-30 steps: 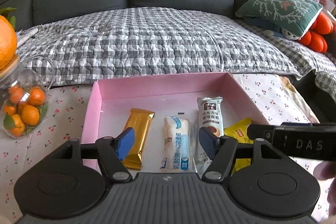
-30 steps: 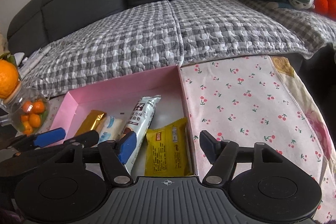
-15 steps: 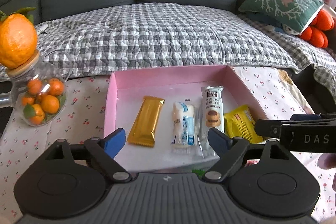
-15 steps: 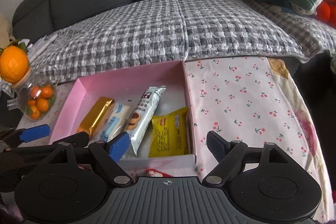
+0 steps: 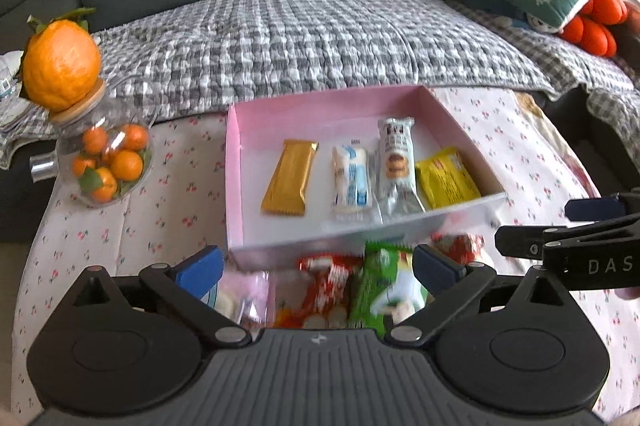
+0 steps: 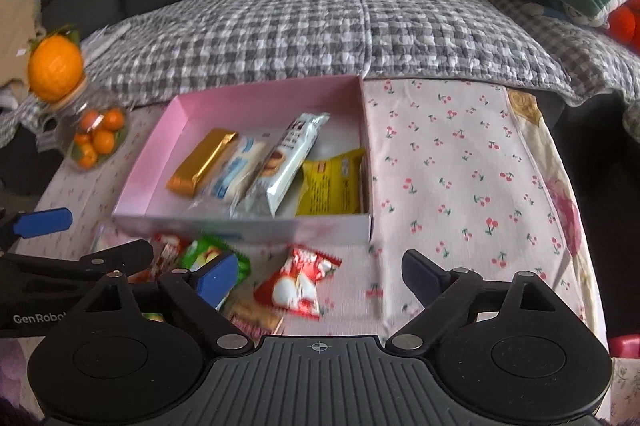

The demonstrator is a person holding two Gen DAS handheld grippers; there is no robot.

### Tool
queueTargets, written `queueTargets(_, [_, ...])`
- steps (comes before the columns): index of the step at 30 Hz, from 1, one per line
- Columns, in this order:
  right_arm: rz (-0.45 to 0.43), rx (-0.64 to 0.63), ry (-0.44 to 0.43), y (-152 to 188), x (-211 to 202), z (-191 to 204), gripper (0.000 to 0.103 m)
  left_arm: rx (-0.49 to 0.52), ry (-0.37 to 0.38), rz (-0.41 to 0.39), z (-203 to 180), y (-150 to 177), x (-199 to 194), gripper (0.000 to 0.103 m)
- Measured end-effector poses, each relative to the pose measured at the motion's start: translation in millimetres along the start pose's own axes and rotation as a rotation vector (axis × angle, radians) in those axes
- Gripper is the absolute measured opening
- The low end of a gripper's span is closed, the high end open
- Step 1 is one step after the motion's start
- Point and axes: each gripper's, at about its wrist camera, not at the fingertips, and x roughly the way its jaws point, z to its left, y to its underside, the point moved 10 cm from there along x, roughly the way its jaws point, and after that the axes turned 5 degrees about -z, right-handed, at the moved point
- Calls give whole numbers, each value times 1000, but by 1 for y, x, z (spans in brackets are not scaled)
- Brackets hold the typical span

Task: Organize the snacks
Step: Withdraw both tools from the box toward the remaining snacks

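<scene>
**Next packet: picking from the loose pile in front of the box**

Both claws are spread wide and hold nothing. My left gripper [image 5: 316, 262] hangs over the loose snacks on the near side of the pink box [image 5: 234, 162]; my right gripper [image 6: 318, 274] hangs just to the right of the same pile.

Four snacks lie side by side in the box: gold bar [image 5: 290, 178], white-and-blue packet [image 5: 352, 176], silver biscuit packet [image 5: 396, 162], yellow packet [image 5: 446, 178]. The near strip and the far half of the box look free.

I judge the step in hand to be choosing a loose packet. The red-and-white packet [image 6: 298, 282] lies apart from the rest, so I would take it with the right claw, gripping across its width and coming down squarely so the crinkly wrapper does not slide. I would lift it clear of the near wall before setting it down.

The right view shows that red packet whole, and the green packet [image 6: 208, 256] partly behind the fingers [image 6: 218, 276]. The left view blurs the pile, yet shows the box row squarely, plus the jar of oranges [image 5: 104, 162] at left.
</scene>
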Motion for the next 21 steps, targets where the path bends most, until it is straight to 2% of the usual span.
queueTargets(4, [5, -29, -12, 11, -12, 6, 93, 4, 14, 13, 2, 17, -6, 102])
queueTargets(13, [8, -111, -8, 36, -24, 15, 96, 112, 31, 22, 1, 38, -16, 102])
queueTargets(21, [39, -123, -18, 54, -26, 18, 96, 150, 33, 48, 12, 61, -20, 102])
